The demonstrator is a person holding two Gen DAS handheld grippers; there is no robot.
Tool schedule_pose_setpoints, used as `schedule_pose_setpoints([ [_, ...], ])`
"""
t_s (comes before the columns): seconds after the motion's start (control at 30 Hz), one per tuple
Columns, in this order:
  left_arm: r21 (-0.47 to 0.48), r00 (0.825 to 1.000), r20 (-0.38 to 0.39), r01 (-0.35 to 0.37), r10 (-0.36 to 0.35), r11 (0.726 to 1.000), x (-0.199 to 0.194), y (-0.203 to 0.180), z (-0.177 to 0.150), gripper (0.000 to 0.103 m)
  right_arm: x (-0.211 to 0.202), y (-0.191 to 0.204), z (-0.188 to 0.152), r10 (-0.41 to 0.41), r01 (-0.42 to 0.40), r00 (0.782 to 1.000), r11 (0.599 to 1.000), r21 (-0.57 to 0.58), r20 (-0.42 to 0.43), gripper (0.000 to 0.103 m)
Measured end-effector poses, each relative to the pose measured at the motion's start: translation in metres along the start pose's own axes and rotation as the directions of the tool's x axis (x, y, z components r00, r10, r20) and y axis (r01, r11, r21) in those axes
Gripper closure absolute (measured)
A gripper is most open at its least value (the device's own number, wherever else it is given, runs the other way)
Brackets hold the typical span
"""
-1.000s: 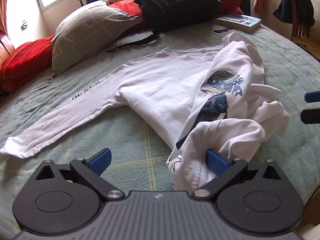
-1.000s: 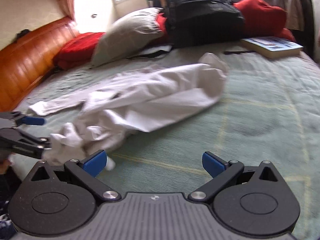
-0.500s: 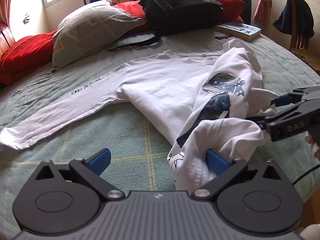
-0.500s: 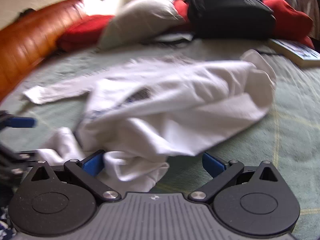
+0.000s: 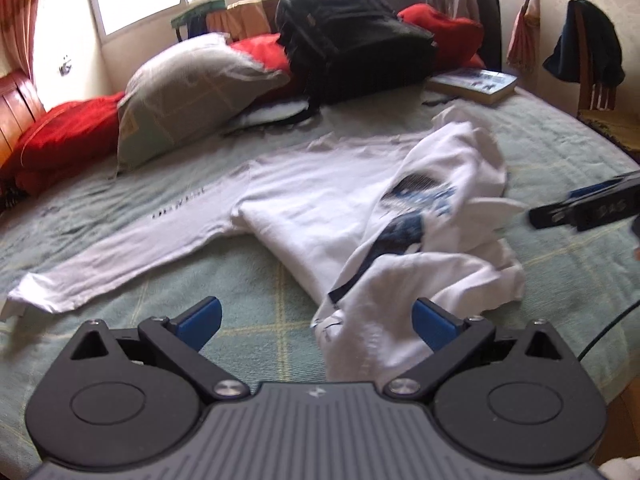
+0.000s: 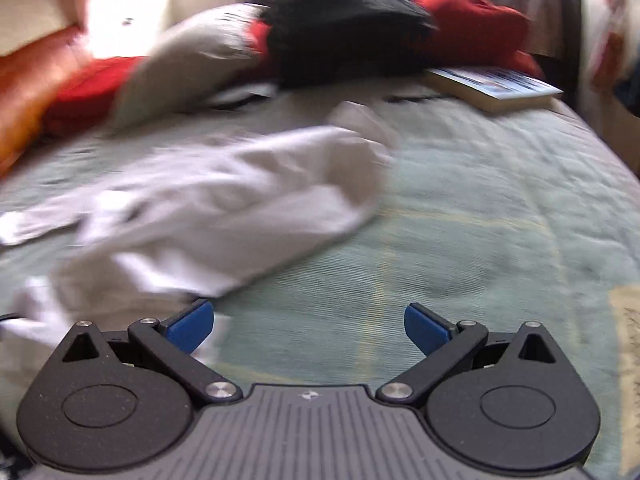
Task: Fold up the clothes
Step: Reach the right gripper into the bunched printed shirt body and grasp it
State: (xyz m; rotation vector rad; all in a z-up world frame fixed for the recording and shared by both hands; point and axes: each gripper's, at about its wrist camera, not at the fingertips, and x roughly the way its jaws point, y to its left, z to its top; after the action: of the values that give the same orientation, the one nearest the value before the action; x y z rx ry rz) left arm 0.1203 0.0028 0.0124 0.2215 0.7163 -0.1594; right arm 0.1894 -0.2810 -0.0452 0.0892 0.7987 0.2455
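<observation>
A white long-sleeve shirt (image 5: 320, 204) with a blue print lies on the green bedspread (image 5: 248, 296), one sleeve stretched to the left and its right side bunched up. My left gripper (image 5: 316, 322) is open just above the bed, and the crumpled hem lies between its fingers, against the right pad (image 5: 434, 328). My right gripper (image 5: 588, 208) hovers at the shirt's right edge. In the blurred right wrist view the right gripper (image 6: 308, 326) is open over bare bedspread, the shirt (image 6: 224, 208) lies to its left, and a bit of cloth touches the left pad (image 6: 190, 326).
At the head of the bed are a grey pillow (image 5: 188, 92), a black backpack (image 5: 352, 40), red cushions (image 5: 60, 132) and a book (image 5: 476, 84). A chair with a dark garment (image 5: 584, 48) stands at the right. The wooden headboard (image 6: 24, 80) is on the left.
The right gripper has swung right, so the shirt now lies left of its fingers instead of between them. The left gripper has shifted slightly and stays open at the crumpled hem.
</observation>
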Motion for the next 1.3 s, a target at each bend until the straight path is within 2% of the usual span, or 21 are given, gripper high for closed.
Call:
schedule_pose_setpoints([
  [0.1,0.016,1.000,0.028,0.007,-0.007,1.000,-0.013,-0.007,-0.002,0.002,0.005,0.027,0.004,0.094,-0.094,0.996,0.993,-0.065,-0.002,0.000],
  [0.3,0.029,0.999,0.030,-0.042,0.041,0.999,-0.022,-0.009,-0.007,0.002,0.044,0.075,0.015,0.111,-0.115,0.993,0.982,-0.152,-0.040,0.000],
  [0.43,0.008,0.999,0.025,-0.038,0.037,0.999,-0.020,-0.006,-0.009,0.002,0.058,0.079,0.020,0.121,-0.129,0.990,0.983,-0.129,-0.072,0.000],
  [0.57,0.010,0.999,0.022,-0.039,0.039,0.999,-0.018,-0.005,-0.011,0.002,0.060,0.064,0.011,0.098,-0.109,0.991,0.986,-0.125,-0.093,0.000],
  [0.73,0.016,0.999,0.021,-0.035,0.034,0.999,-0.017,-0.007,-0.013,0.002,0.040,0.043,0.001,0.017,-0.026,0.996,0.993,-0.112,-0.087,0.000],
  [0.83,0.027,0.999,0.029,-0.021,0.020,0.999,-0.019,-0.011,-0.013,0.002,0.030,0.033,-0.001,-0.075,0.066,0.995,0.990,-0.124,-0.071,0.000],
  [0.9,0.032,0.999,0.034,-0.014,0.013,0.999,-0.020,-0.013,-0.014,0.002,0.025,0.023,-0.003,-0.183,0.172,0.981,0.974,-0.147,-0.058,0.000],
  [1.0,0.036,0.999,0.038,-0.008,0.007,0.999,-0.020,-0.015,-0.014,0.002,0.015,0.003,-0.003,-0.197,0.191,0.979,0.976,-0.107,-0.048,0.000],
  [1.13,0.038,0.999,0.039,-0.009,0.007,0.999,-0.021,-0.019,-0.014,0.002,0.003,0.005,0.001,-0.087,0.086,0.996,0.995,-0.050,-0.027,0.000],
  [1.2,0.040,0.999,0.039,-0.010,0.008,0.999,-0.022,-0.020,-0.014,0.002,0.005,0.020,0.003,-0.011,0.009,1.000,0.998,-0.059,-0.027,0.000],
  [1.3,0.035,0.999,0.037,-0.011,0.010,0.999,-0.023,-0.019,-0.016,0.002,0.017,0.049,0.006,0.044,-0.049,0.998,0.992,-0.114,-0.039,0.000],
])
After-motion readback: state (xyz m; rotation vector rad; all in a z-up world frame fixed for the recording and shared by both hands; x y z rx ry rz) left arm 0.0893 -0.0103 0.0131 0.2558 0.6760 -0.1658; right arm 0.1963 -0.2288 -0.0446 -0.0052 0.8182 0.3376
